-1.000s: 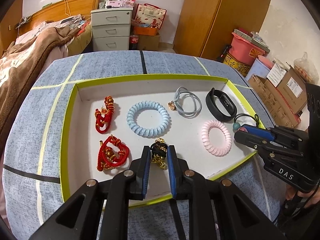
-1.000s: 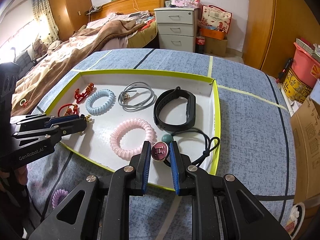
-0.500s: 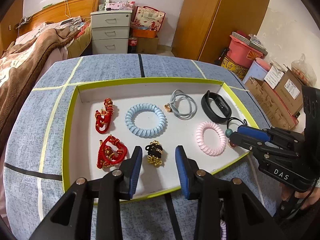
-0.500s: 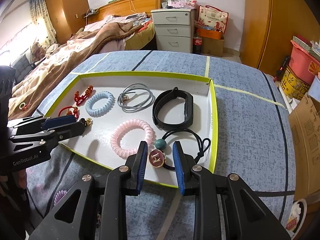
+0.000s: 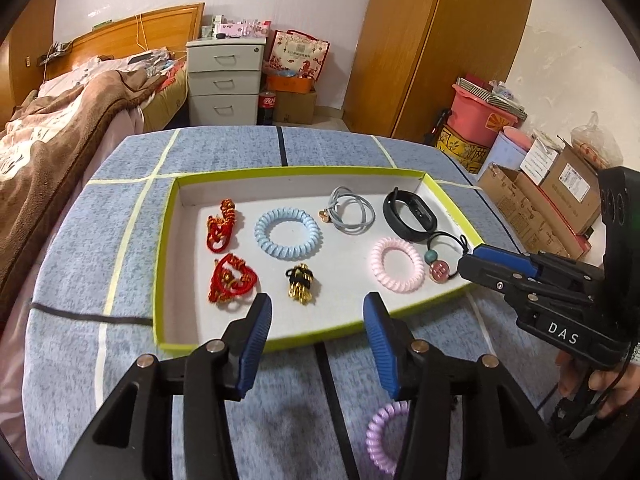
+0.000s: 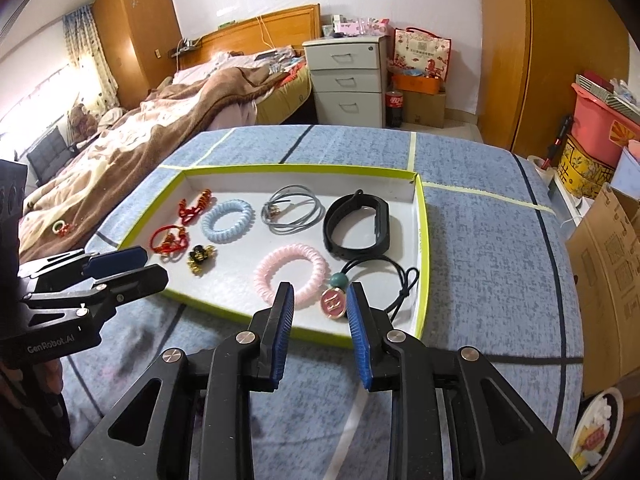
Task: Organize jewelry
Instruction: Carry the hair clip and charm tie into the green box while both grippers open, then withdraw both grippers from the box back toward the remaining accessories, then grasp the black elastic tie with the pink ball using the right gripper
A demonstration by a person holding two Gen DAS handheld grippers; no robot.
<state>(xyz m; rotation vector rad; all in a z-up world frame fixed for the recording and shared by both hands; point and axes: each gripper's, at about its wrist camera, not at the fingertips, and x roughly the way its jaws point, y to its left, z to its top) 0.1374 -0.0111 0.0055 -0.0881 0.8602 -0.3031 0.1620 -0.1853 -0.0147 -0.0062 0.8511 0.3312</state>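
Note:
A white tray with a lime rim (image 5: 160, 248) (image 6: 421, 240) lies on the blue table. In it lie two red cord bracelets (image 5: 231, 278), a blue coil tie (image 5: 287, 233), a grey tie (image 5: 352, 209), a black wristband (image 5: 408, 215), a pink coil tie (image 5: 397, 265) (image 6: 291, 271), a black-and-gold charm (image 5: 302, 283) (image 6: 200, 256) and a black cord with a pink disc (image 5: 440, 271) (image 6: 334, 303). My left gripper (image 5: 317, 342) is open and empty, just in front of the tray's near rim. My right gripper (image 6: 320, 332) is open and empty, the pink disc just beyond its fingers.
A purple coil tie (image 5: 383, 436) lies on the table outside the tray, under my left gripper. A bed (image 6: 160, 120) stands to the left, drawers (image 5: 224, 80) behind, boxes (image 5: 552, 200) to the right. The table's far half is bare cloth.
Both grippers opened, let go of the black-and-gold charm and the pink-disc cord inside the tray, and drew back toward the near rim.

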